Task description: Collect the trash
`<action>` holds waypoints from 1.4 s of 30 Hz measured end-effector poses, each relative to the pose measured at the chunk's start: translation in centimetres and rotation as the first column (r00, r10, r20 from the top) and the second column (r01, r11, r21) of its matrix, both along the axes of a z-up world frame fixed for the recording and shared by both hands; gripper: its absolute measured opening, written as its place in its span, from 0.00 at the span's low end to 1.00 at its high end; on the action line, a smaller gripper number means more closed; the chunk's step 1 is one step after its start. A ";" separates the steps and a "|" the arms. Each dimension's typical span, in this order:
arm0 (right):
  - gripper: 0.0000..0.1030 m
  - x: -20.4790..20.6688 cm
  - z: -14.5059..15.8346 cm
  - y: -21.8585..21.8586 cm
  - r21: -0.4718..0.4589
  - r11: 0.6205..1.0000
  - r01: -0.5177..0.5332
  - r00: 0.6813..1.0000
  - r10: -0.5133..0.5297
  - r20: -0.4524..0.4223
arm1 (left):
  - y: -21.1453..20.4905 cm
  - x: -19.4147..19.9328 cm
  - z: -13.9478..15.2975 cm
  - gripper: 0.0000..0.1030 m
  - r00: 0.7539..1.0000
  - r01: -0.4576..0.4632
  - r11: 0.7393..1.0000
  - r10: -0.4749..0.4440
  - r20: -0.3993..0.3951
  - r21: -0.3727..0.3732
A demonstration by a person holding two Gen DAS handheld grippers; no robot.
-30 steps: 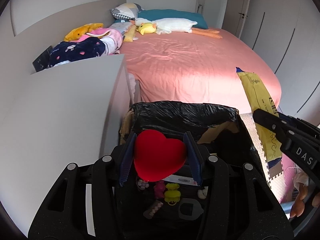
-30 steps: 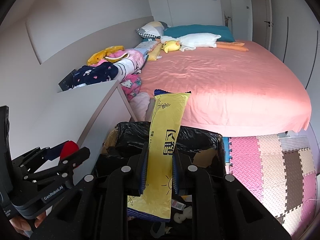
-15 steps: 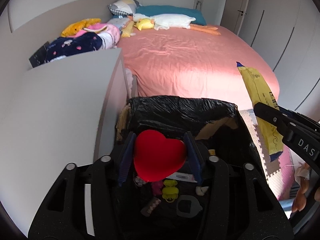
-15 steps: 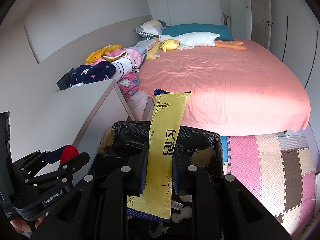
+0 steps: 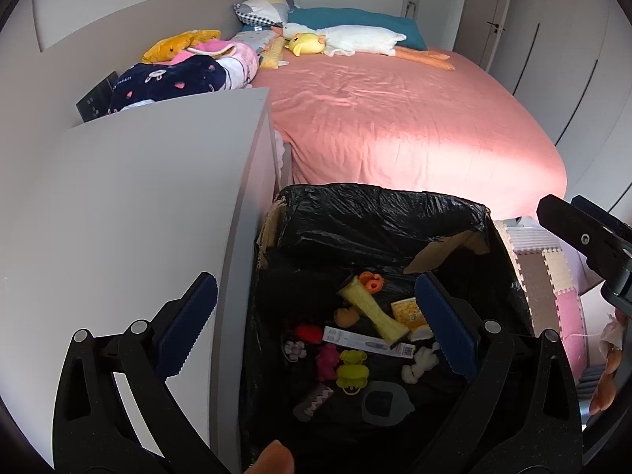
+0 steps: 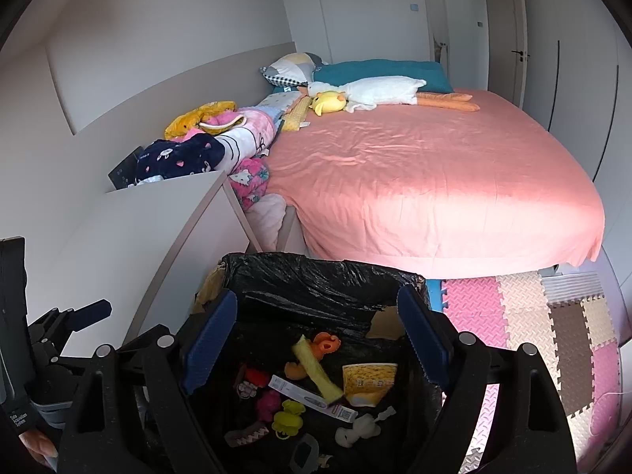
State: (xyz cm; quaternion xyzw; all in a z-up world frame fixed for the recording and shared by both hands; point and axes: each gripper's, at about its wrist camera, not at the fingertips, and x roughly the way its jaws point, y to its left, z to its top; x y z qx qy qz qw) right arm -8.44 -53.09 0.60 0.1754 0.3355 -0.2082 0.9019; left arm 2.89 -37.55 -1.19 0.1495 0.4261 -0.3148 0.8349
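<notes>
Pink-sheeted bed [image 6: 434, 181], pale walls [image 6: 177, 19] — white cabinet [image 5: 138, 197], foam floor mats [image 6: 553, 324], sunlit patch.

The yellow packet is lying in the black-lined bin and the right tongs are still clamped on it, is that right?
Not quite. The yellow packet does lie in the black-lined bin, but the right tongs have just been opening and stand wide apart above it with nothing between them, as the right wrist view shows.
</notes>
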 end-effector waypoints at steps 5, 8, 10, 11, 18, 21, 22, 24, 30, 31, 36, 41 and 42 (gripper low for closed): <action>0.81 0.2 0.0 0.1 -0.002 1.000 -0.004 1.000 0.004 -0.001 | 0.1 -0.1 0.0 0.94 1.000 0.000 1.000 0.000 0.009 0.000; 0.81 0.2 0.0 0.2 -0.001 1.000 -0.005 1.000 0.005 -0.002 | 0.2 -0.1 0.0 0.94 1.000 -0.002 1.000 0.002 0.011 0.002; 0.81 0.2 0.0 0.2 -0.001 1.000 -0.005 1.000 0.005 -0.003 | 0.1 -0.1 0.1 0.94 1.000 0.001 1.000 -0.001 0.014 0.001; 0.81 0.2 0.0 0.2 -0.002 1.000 -0.004 1.000 0.004 -0.002 | 0.2 -0.1 0.1 0.94 1.000 0.002 1.000 -0.002 0.015 0.000; 0.81 0.2 0.0 0.3 -0.002 1.000 -0.006 1.000 0.006 -0.003 | 0.4 0.0 0.1 0.94 1.000 0.010 1.000 -0.010 0.004 -0.014; 0.81 0.2 0.0 0.3 -0.003 1.000 -0.006 1.000 0.006 -0.005 | 0.3 0.0 0.1 0.94 1.000 0.010 1.000 -0.010 0.010 -0.007; 0.81 0.2 0.0 0.3 -0.002 1.000 -0.006 1.000 0.006 -0.005 | 0.3 -0.1 0.1 0.94 1.000 0.012 1.000 -0.012 0.012 -0.005; 0.81 0.2 0.0 0.4 -0.003 1.000 -0.006 1.000 0.006 -0.005 | 0.2 -0.2 0.1 0.94 1.000 0.016 1.000 -0.016 0.018 -0.004; 0.81 0.2 -0.1 0.5 -0.003 1.000 -0.007 1.000 0.007 -0.007 | 0.1 -0.3 0.1 0.94 0.999 0.026 1.000 -0.026 0.021 0.001; 0.81 0.3 -0.2 0.5 -0.001 1.000 -0.008 1.000 0.008 -0.009 | 0.1 -0.4 0.1 0.94 0.999 0.026 1.000 -0.026 0.020 0.001; 0.81 0.2 -0.4 0.7 0.004 1.000 -0.012 1.000 0.012 -0.009 | 0.1 -0.3 0.1 0.94 0.999 0.027 1.000 -0.027 0.018 0.001; 0.81 0.3 -0.4 0.7 0.005 1.000 -0.011 1.000 0.011 -0.009 | 0.1 -0.4 0.1 0.94 0.999 0.028 1.000 -0.028 0.019 0.000; 0.81 0.3 -0.4 0.7 0.005 1.000 -0.010 1.000 0.010 -0.009 | 0.1 -0.3 0.1 0.94 0.999 0.029 1.000 -0.029 0.020 0.000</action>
